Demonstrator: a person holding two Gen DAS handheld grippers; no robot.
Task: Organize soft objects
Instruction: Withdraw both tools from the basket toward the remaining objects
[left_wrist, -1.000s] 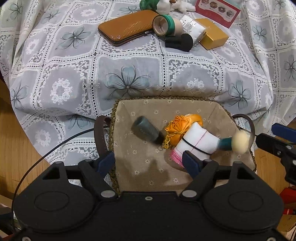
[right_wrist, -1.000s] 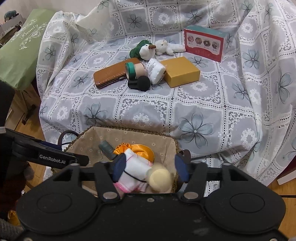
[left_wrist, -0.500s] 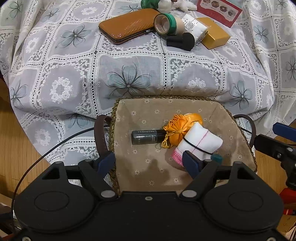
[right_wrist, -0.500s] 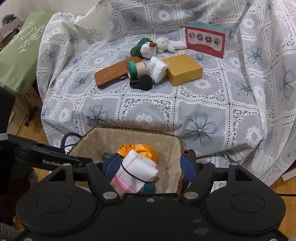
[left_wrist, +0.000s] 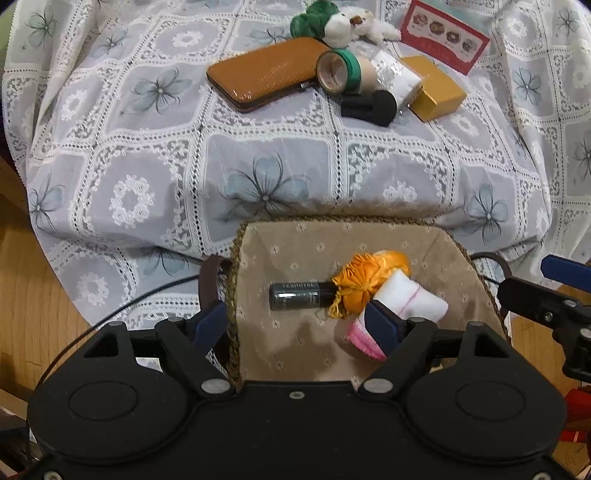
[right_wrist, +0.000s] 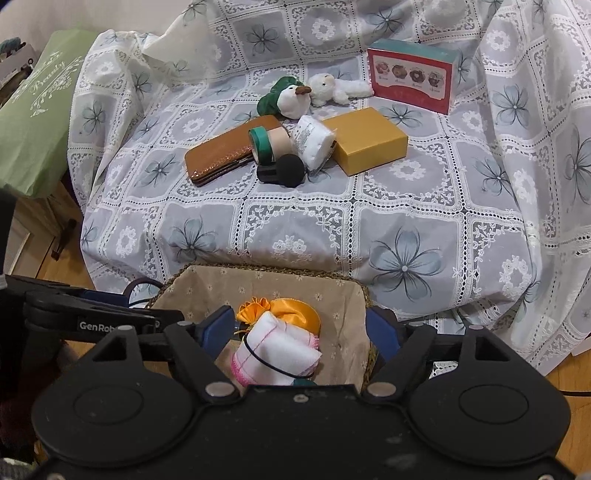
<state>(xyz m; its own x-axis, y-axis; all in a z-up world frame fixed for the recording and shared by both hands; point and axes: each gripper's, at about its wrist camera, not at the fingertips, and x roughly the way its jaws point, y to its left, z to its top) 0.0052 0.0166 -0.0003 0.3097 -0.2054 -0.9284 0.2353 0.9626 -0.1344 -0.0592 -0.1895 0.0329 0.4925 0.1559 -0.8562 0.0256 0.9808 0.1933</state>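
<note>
Both grippers, left (left_wrist: 297, 323) and right (right_wrist: 301, 330), hang with jaws apart, the right's just widening, above the basket (left_wrist: 436, 236) holding a rolled towel (right_wrist: 280, 350).

A white lace cloth with grey-blue flowers (right_wrist: 332, 229) is covering the raised surface and filling most of the frame. Lying on it, upper centre, are a tan leather wallet (right_wrist: 225, 155), tape rolls (right_wrist: 267, 144), a black foam-tipped piece (right_wrist: 284, 170), a white wrapped roll (right_wrist: 314, 142), a mustard box (right_wrist: 369, 146), two plush toys (right_wrist: 295, 99) and a red-and-teal carton (right_wrist: 412, 79).

Orange pouch (left_wrist: 364, 286); beige floral basket (left_wrist: 295, 247).
</note>
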